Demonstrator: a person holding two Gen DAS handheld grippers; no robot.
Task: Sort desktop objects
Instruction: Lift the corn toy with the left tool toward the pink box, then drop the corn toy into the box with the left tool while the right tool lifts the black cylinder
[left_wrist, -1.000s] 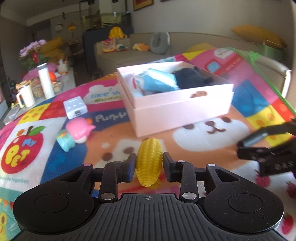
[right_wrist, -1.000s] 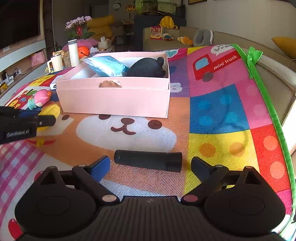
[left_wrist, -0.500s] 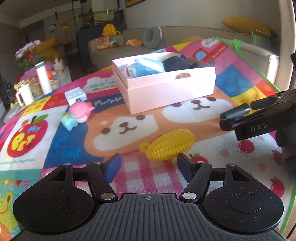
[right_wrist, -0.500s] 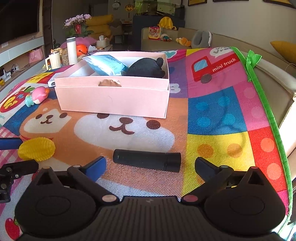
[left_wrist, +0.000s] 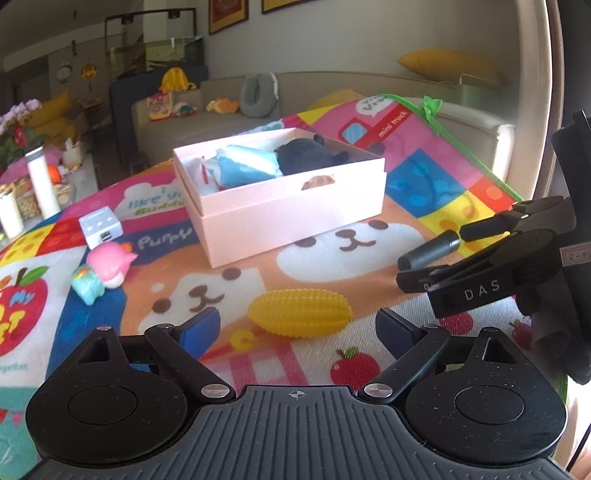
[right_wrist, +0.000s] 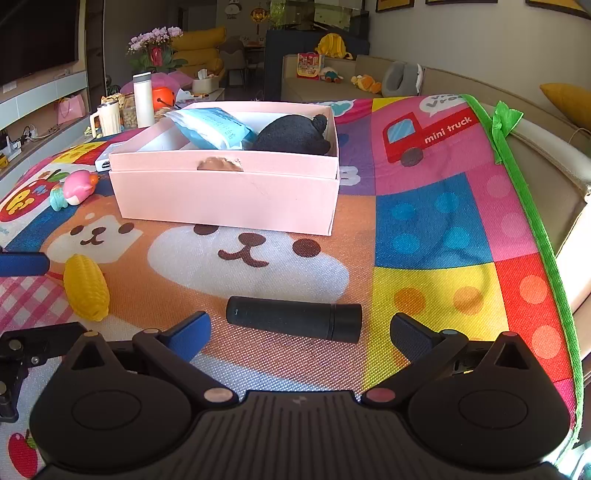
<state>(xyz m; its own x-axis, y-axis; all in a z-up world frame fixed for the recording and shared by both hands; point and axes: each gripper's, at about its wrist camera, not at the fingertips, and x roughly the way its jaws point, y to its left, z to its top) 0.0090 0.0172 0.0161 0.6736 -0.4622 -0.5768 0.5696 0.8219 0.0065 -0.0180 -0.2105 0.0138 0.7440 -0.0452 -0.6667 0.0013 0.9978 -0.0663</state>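
Corn first: the yellow ribbed plastic corn cob (left_wrist: 299, 313) lies on its side on the colourful cartoon play mat (left_wrist: 229, 280) covering the tabletop, just ahead of the left gripper (left_wrist: 297, 325), whose jaws stand spread wide and empty, probably lining up a grasp. At one o'clock beyond it sits the pink cardboard box (left_wrist: 291, 206), already holding a blue packet (left_wrist: 245, 168) and a black plush (left_wrist: 308, 155), so likely the sorting bin. Equally open, the right gripper (right_wrist: 299, 334) frames a matte black cylinder (right_wrist: 293, 318) lying crosswise
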